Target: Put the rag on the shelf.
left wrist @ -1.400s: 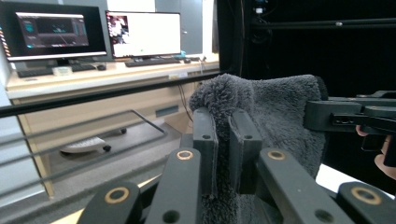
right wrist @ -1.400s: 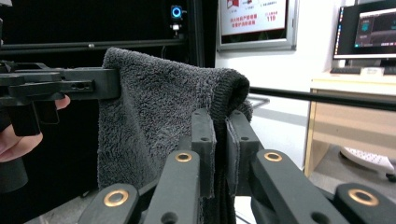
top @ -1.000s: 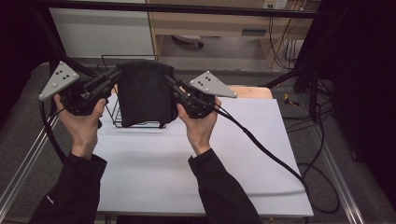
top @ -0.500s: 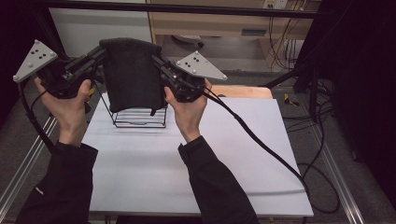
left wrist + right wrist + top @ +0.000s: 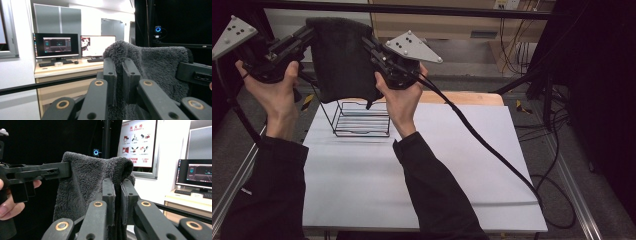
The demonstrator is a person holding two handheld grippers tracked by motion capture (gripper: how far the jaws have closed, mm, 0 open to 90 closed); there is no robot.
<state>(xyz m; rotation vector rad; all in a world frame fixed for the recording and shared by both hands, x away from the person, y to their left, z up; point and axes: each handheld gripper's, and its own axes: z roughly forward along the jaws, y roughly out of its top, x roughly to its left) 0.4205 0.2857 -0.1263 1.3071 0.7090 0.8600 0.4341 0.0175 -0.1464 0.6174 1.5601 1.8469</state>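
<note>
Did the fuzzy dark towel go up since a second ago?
Yes. The towel went up: a second ago it hung down over the wire rack, and now its bottom edge hangs above the rack, pinched by the left gripper and right gripper.

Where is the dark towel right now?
In the high view, the dark towel hangs upper left, pinched between the left gripper and right gripper, above the wire rack.

left gripper (image 5: 309, 34): raised, jaws clamped | right gripper (image 5: 367, 42): raised, jaws clamped
</note>
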